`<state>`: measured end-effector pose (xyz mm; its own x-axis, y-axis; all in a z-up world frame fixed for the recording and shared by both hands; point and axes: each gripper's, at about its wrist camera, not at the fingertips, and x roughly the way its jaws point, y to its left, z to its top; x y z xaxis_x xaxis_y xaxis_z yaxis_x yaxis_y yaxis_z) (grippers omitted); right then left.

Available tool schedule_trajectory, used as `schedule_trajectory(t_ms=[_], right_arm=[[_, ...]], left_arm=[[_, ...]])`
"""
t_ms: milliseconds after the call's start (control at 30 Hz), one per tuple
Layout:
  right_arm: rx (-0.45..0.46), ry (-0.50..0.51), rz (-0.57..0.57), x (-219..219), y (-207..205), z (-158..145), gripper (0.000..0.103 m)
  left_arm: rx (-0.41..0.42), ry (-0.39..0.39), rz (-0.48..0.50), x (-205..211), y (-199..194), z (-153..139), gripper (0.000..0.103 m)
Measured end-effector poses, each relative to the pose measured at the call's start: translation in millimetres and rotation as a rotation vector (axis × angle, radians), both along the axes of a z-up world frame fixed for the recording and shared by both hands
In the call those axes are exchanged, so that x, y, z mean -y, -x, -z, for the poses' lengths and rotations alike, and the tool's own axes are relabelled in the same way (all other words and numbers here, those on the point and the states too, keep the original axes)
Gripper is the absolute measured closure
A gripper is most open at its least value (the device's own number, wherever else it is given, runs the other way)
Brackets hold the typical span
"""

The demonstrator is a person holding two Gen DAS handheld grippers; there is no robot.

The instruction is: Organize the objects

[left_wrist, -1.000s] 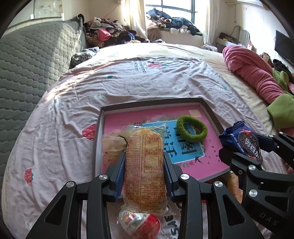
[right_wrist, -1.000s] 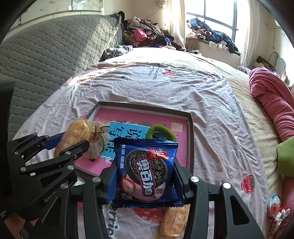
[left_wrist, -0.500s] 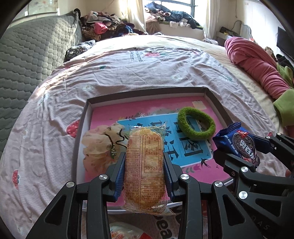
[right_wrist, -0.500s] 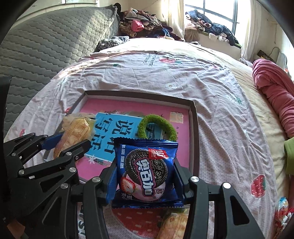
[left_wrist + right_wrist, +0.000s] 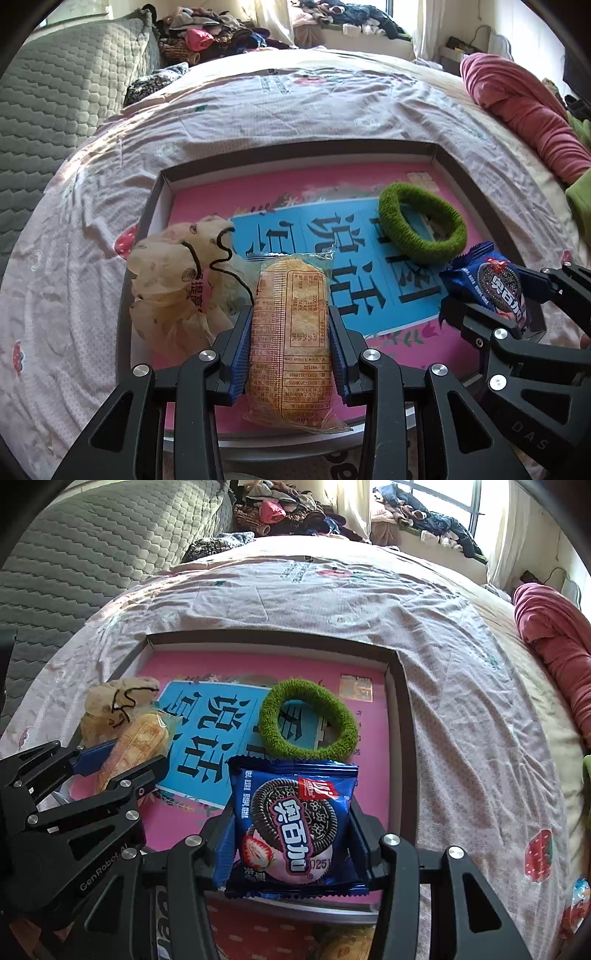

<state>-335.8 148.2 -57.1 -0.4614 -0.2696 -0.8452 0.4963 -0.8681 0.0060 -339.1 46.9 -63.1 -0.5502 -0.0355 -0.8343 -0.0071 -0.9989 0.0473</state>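
My left gripper (image 5: 290, 328) is shut on a clear-wrapped yellow bread pack (image 5: 290, 339) and holds it over the near left part of a shallow pink box lid (image 5: 192, 181) on the bed. My right gripper (image 5: 291, 830) is shut on a blue cookie packet (image 5: 295, 823) over the lid's near right part (image 5: 373, 797). A green fuzzy ring (image 5: 421, 221) and a beige cloth scrunchie (image 5: 173, 269) lie in the lid. The left gripper (image 5: 122, 760) with the bread also shows in the right wrist view, and the cookie packet (image 5: 491, 284) shows in the left wrist view.
The lid sits on a pink strawberry-print bedsheet (image 5: 280, 96). A grey quilted headboard (image 5: 48, 96) stands at left, a red rolled blanket (image 5: 528, 110) at right, clothes piles at the back. Small wrapped snacks (image 5: 576, 904) lie on the sheet near the right.
Both grippers have moved forward over the box lid with their packs still held. The lid and the items in it now appear closer and larger.
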Motion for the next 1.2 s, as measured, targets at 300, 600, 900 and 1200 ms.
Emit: schedule_trajectory(t_ms=[300, 600, 900, 1200], right_arm=[[0.031, -0.017, -0.004, 1, 4, 17, 0.051], [0.026, -0.037, -0.014, 2, 3, 19, 0.051], [0.021, -0.041, -0.019, 2, 2, 18, 0.051], [0.010, -0.047, -0.016, 1, 0, 14, 0.049]], left_arm=[[0.018, 0.010, 0.002, 0, 2, 6, 0.062], [0.028, 0.010, -0.001, 0, 2, 6, 0.061], [0.039, -0.002, -0.007, 4, 1, 6, 0.049], [0.034, -0.014, -0.020, 7, -2, 3, 0.039]])
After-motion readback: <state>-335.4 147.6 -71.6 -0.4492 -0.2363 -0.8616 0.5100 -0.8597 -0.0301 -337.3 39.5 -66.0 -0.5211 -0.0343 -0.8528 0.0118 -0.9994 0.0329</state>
